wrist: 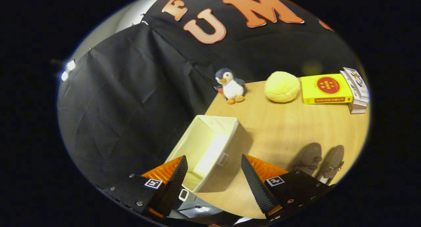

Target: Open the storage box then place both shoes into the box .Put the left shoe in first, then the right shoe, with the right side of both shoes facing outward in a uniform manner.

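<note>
The claw [213, 167] hangs released, fingers wide apart, above one cream fabric storage box [210, 148] that stands open on the smooth wooden desk [283, 128]. Two grey, seemingly suede shoes [320, 163] lie side by side beyond the right finger. Farther off sit one plush penguin [231, 86], one fuzzy yellow ball [282, 87] and stacked books [332, 88].

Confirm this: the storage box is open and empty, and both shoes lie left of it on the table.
One error: in the gripper view both shoes lie right of the open, empty storage box, not left. The hand-held gripper is open at the box.
</note>
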`<action>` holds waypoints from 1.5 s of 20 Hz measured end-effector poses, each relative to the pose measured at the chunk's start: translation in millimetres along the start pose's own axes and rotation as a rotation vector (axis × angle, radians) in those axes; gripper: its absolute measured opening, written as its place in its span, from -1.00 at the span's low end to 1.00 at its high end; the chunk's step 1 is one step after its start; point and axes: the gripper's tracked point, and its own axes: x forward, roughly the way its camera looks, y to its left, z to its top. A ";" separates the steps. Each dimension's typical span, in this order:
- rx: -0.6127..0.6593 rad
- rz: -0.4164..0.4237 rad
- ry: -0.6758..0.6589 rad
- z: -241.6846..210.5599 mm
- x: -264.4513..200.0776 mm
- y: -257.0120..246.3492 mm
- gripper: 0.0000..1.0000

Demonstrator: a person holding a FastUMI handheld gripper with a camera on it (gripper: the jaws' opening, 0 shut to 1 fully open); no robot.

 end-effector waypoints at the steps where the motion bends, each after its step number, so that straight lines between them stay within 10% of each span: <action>1: 0.006 -0.044 0.007 -5.3 -1.7 -19.1 0.96; 12: 0.094 -0.443 0.179 -108.5 -8.0 -174.0 0.77; 30: 0.126 -0.596 0.136 -109.3 42.4 -242.9 -0.51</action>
